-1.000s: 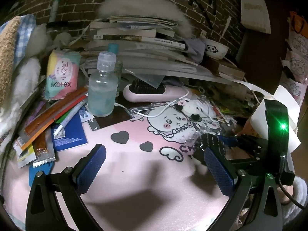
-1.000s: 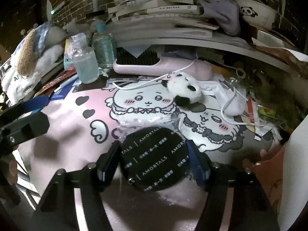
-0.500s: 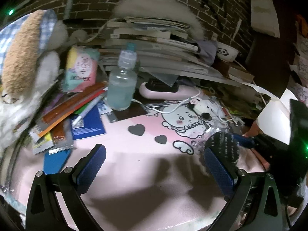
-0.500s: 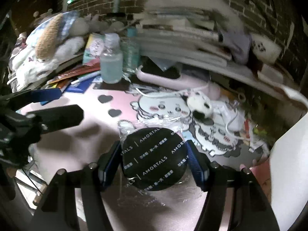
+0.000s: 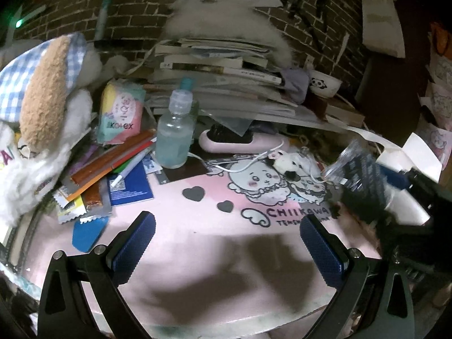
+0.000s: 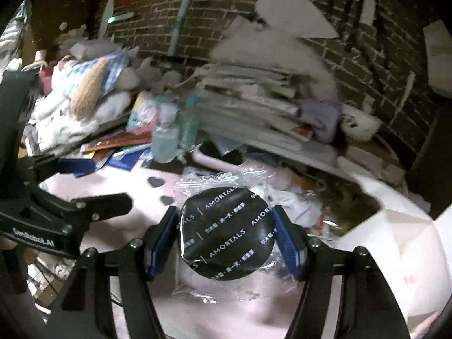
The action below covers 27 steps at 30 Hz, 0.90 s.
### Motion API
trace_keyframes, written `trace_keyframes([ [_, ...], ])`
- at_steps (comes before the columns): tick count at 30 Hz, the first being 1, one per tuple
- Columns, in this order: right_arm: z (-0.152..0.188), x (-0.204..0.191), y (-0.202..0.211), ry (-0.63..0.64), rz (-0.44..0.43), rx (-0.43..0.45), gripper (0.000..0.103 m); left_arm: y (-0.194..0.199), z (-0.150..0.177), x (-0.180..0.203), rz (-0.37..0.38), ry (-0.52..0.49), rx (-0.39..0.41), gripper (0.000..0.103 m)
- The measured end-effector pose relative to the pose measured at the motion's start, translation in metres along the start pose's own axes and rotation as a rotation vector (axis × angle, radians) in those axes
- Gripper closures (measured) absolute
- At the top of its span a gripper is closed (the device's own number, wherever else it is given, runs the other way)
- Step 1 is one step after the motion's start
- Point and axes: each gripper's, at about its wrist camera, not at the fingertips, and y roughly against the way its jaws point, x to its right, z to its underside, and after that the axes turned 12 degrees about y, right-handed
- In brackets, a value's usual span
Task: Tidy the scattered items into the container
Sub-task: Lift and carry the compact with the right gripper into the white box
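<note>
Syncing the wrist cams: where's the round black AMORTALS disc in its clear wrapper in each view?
Left wrist: the round black disc in clear plastic wrapper is at far right, blurred, in the right gripper.
Right wrist: disc at lower centre, clamped between the right gripper's blue pads.
Shared landmark: clear plastic bottle of pale blue liquid, standing left of centre in both.

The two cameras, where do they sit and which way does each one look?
Left wrist: sits behind the open left claw, facing the pink mat, clear bottle and book stack.
Right wrist: sits behind the right claw, shut on the black round pack; the left claw shows at its left.
Shared: bottle, books, mat, and pack.
</note>
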Motion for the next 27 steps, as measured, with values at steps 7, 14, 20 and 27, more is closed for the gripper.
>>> trace_keyframes([
  [7,0.002,0.041,0.041,-0.024,0.093,0.057,0.04,0.002,0.002,0.018,0.016,-0.032,-0.004,0.001],
  [14,0.006,0.097,0.079,-0.125,0.076,0.106,0.04,0.002,0.006,0.029,0.022,-0.054,-0.012,0.001],
  [20,0.01,0.14,0.104,-0.215,0.067,0.124,0.04,0.001,0.007,0.036,0.019,-0.064,-0.016,0.001],
  [27,0.024,0.175,0.096,-0.191,0.139,-0.029,0.04,0.0,0.009,0.039,0.015,-0.073,-0.02,0.001],
])
